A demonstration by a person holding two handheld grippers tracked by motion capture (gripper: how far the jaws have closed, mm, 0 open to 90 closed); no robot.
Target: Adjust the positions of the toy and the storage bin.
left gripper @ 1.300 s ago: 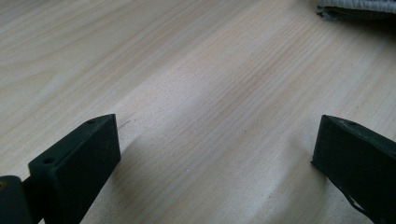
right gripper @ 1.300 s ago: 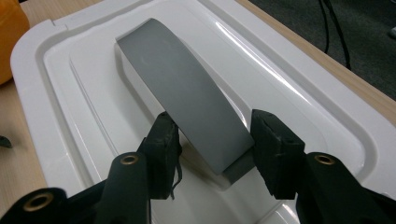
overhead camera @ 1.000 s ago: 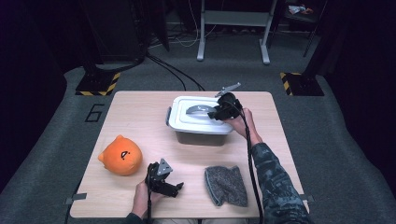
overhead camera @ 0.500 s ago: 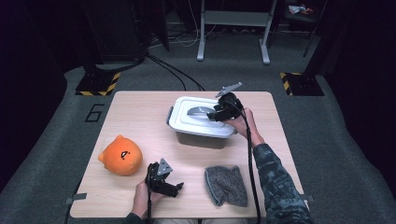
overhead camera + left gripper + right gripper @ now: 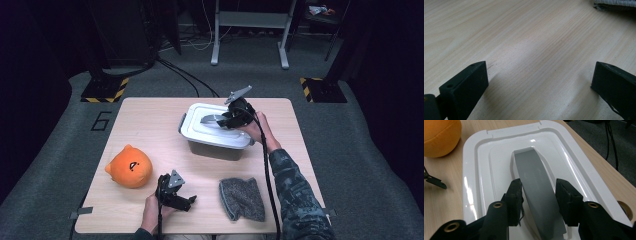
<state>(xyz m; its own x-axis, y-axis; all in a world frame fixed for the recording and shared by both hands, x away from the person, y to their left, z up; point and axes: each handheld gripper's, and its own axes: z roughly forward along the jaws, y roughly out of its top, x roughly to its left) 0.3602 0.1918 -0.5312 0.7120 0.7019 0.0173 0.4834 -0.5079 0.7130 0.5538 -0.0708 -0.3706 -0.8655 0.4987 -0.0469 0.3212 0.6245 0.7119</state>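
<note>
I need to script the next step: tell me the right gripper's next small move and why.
Probably lift straight up. The right gripper has just been closing and its pads flank the grey handle of the white lid, which sits on its box; the left gripper rests open.

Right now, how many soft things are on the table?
2. The orange plush sits at the near left of the table. The grey cloth lies at the near right. The closed box may hide more.
</note>
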